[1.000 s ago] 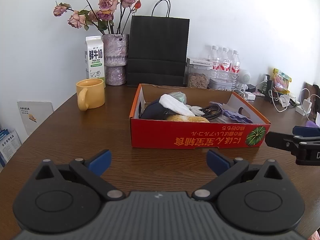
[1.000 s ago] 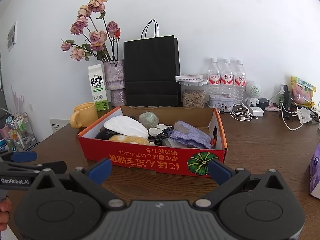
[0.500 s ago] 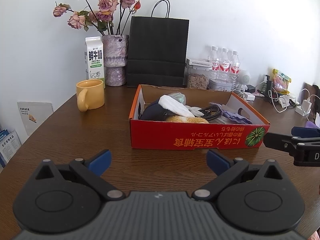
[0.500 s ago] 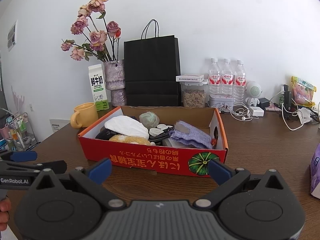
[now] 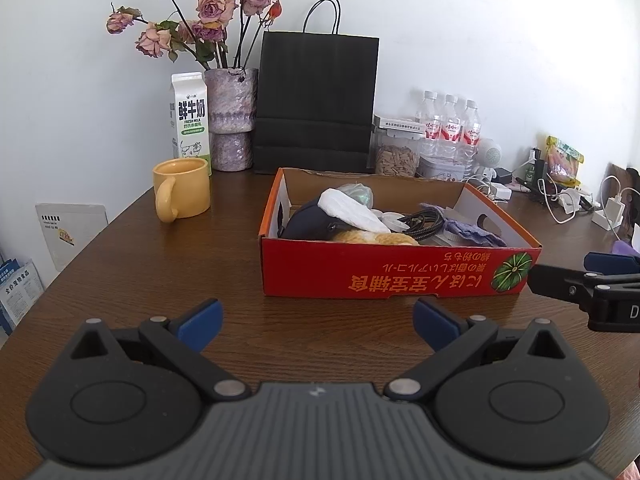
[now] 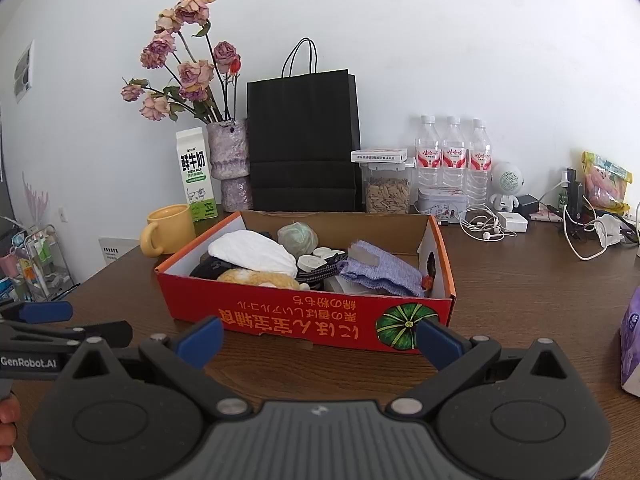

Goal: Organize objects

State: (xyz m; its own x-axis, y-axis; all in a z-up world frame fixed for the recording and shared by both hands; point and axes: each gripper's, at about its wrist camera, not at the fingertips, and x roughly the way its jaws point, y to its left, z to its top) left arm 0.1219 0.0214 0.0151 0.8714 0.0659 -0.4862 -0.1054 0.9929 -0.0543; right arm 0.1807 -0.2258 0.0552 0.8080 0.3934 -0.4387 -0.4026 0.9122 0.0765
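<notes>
A red cardboard box [image 5: 384,272] [image 6: 304,320] stands on the brown table, full of loose things: a white cloth [image 5: 348,210] [image 6: 252,256], a dark pouch [image 5: 312,222], a yellow plush [image 6: 260,280], a purple cloth [image 6: 380,268], small white caps [image 6: 316,260], a cable [image 5: 420,224]. My left gripper [image 5: 316,320] is open and empty, in front of the box. My right gripper [image 6: 318,338] is open and empty, just before the box's front wall. Each gripper's fingers show at the other view's edge.
A yellow mug [image 5: 182,194], milk carton [image 5: 190,120], vase of dried roses [image 5: 232,120] and black paper bag [image 5: 316,104] stand behind the box. Water bottles [image 6: 452,160], a seed jar [image 6: 386,192], earphones and chargers [image 6: 488,228] lie at the right. A purple pack [image 6: 630,344] sits at far right.
</notes>
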